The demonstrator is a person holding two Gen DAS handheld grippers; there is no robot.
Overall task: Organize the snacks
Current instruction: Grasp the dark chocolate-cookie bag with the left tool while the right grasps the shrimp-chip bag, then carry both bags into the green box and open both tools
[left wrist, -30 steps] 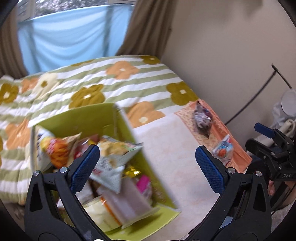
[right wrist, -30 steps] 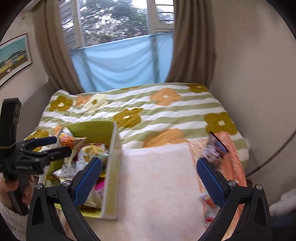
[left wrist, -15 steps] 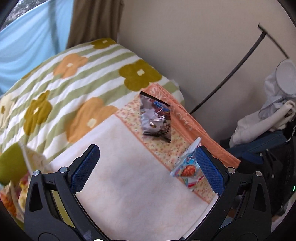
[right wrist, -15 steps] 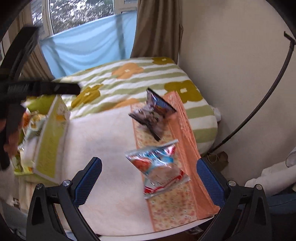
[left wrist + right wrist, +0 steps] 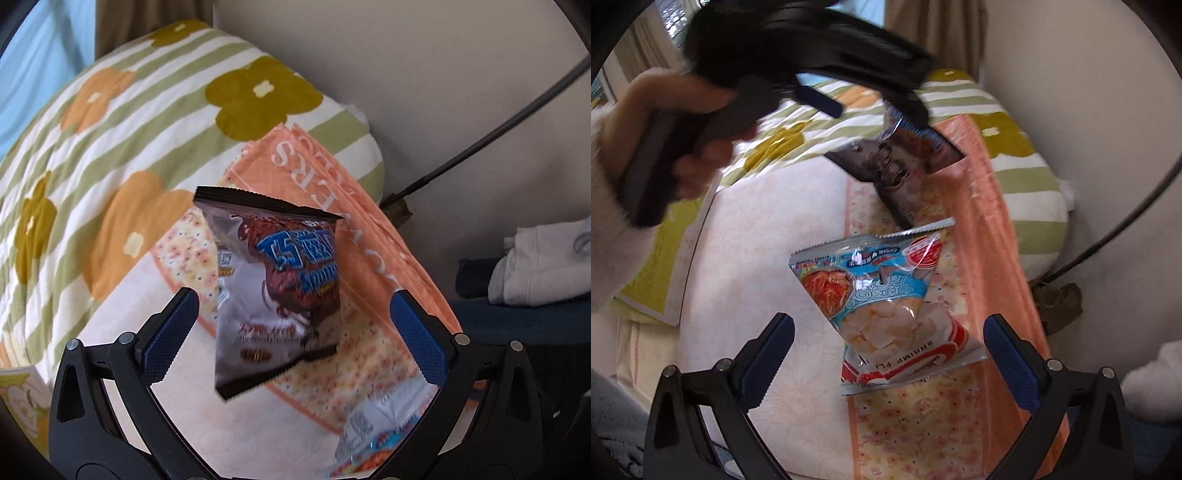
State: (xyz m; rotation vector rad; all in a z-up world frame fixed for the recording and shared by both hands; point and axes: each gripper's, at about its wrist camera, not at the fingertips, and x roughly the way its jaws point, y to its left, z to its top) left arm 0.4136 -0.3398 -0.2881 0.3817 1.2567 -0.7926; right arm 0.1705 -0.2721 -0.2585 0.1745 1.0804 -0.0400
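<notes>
The left gripper (image 5: pixel 295 332) points down at the dark chocolate snack bag (image 5: pixel 279 291), its blue-padded fingers (image 5: pixel 170 334) spread wide to either side of the bag and not touching it. In the right wrist view the same tool reaches in from the upper left, gripped in the person's left hand (image 5: pixel 683 122), with its tips over that bag (the motion blur hides exact contact). The right gripper (image 5: pixel 888 354) hovers with fingers likewise spread around the shrimp chip packet (image 5: pixel 886 314), which lies flat on the orange patterned towel (image 5: pixel 979 206) just in front of the dark bag. The green snack box (image 5: pixel 668 258) sits well to the left on the bed.
</notes>
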